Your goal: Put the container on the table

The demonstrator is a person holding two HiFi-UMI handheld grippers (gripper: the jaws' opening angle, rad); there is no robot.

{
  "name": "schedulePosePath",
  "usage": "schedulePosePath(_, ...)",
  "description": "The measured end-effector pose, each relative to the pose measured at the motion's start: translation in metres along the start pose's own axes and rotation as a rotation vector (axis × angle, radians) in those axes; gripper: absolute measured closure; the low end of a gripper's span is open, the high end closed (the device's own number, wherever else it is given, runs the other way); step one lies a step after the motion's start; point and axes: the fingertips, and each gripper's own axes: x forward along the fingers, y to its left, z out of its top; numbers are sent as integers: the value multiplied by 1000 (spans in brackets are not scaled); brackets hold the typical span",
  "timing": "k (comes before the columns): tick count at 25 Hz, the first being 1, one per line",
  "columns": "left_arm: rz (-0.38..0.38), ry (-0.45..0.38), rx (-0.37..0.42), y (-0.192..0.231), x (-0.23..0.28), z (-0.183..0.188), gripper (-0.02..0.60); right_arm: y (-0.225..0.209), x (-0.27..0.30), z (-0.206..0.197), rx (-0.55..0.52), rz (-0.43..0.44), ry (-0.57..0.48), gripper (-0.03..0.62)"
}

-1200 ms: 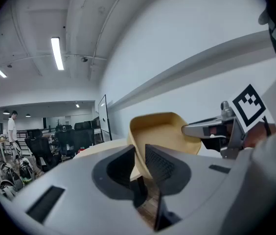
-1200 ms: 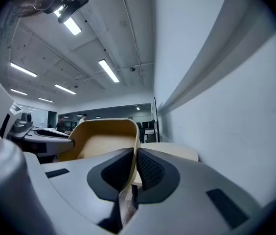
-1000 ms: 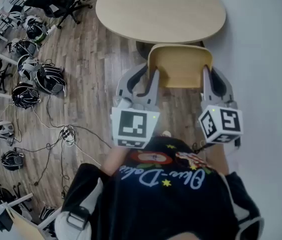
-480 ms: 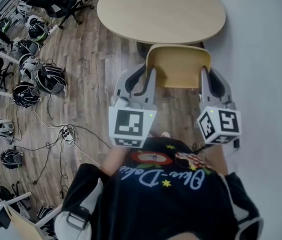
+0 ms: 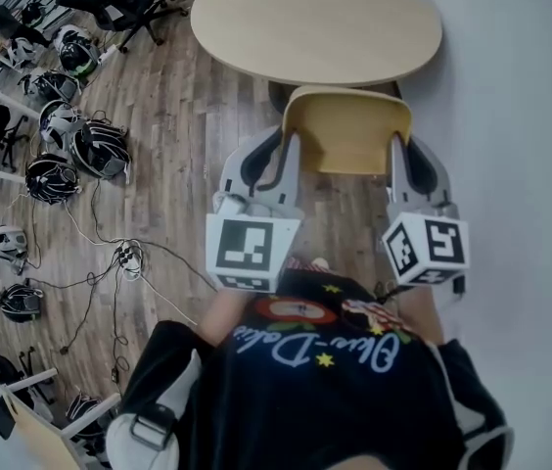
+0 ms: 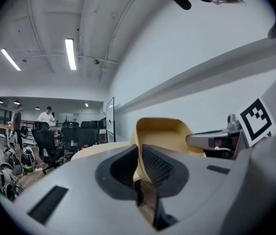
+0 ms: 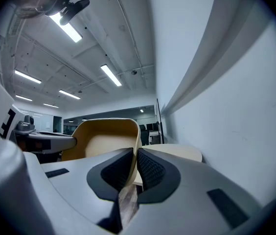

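Transport stage, seemingly: container [image 5: 349,130] in the air short of table [image 5: 315,18], pinched at its right wall by right gripper [image 5: 410,162], at its left by left gripper [image 5: 278,160] (only just closing on it). Next: carry forward, set down level.

From the head view we are looking steeply down on the yellow container [image 5: 349,135], with the round table [image 5: 315,23] just beyond it. In the left and right gripper views we are looking roughly level, close against the container's opposite side walls, both sharing its hollow and the table's edge.
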Motion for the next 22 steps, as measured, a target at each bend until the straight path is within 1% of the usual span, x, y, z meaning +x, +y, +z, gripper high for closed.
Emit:
schedulePosePath(5,16,1,-15,-3,-5,-3,554,0,-4,-6,6,21,-6,572)
schedulePosePath(10,25,-12,-27,2,-5,1,558,4,-1,0,6,25,-14,571)
schedulePosePath(14,14,-17,-42,6,7,-6,558,-1,8,-7,-7,14,-18,571)
schedulePosePath(22,-41,-20,-30,20,46,-10,557,-14,40,-8,-20,-37,-17,571)
